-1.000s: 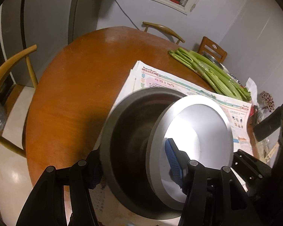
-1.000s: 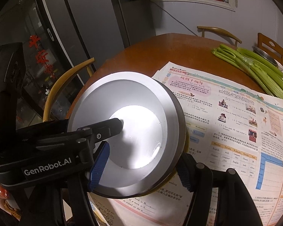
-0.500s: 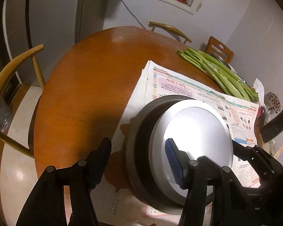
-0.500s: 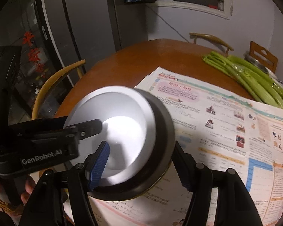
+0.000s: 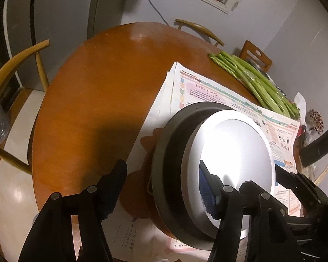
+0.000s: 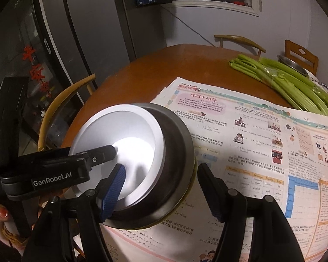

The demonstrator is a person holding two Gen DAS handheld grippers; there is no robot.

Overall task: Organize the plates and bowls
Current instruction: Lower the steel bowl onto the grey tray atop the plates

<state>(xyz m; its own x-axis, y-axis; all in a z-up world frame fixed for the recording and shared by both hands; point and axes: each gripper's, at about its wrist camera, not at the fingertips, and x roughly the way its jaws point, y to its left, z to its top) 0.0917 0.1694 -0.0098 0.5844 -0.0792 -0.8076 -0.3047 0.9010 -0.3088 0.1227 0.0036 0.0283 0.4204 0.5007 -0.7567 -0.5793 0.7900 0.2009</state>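
A silver bowl [image 5: 234,152] sits nested in a larger dark metal bowl [image 5: 175,144], and the pair rests on the newspaper [image 5: 199,87]. My left gripper [image 5: 161,174] straddles the near rim. Its jaws are opening: the right pad [image 5: 204,187] is inside the silver bowl and the left finger [image 5: 113,185] stands clear of the dark bowl. In the right wrist view my right gripper [image 6: 161,170] also straddles the silver bowl [image 6: 124,126] and dark bowl [image 6: 177,148]. Its jaws are opening too, the left pad [image 6: 112,190] over the silver rim and the right finger [image 6: 210,187] just outside.
The newspaper [image 6: 251,142] covers the near right of the round wooden table [image 5: 98,87]. Celery stalks [image 6: 295,87] lie behind it, beside a metal pot [image 6: 293,63]. A dark bottle [image 5: 319,146] stands at the right. Chairs [image 5: 15,69] ring the table. A person's hand [image 6: 0,214] holds the left gripper.
The nested bowls, tilted up in my left gripper a second ago, have come down onto the newspaper. The left finger has come off the dark bowl's rim.
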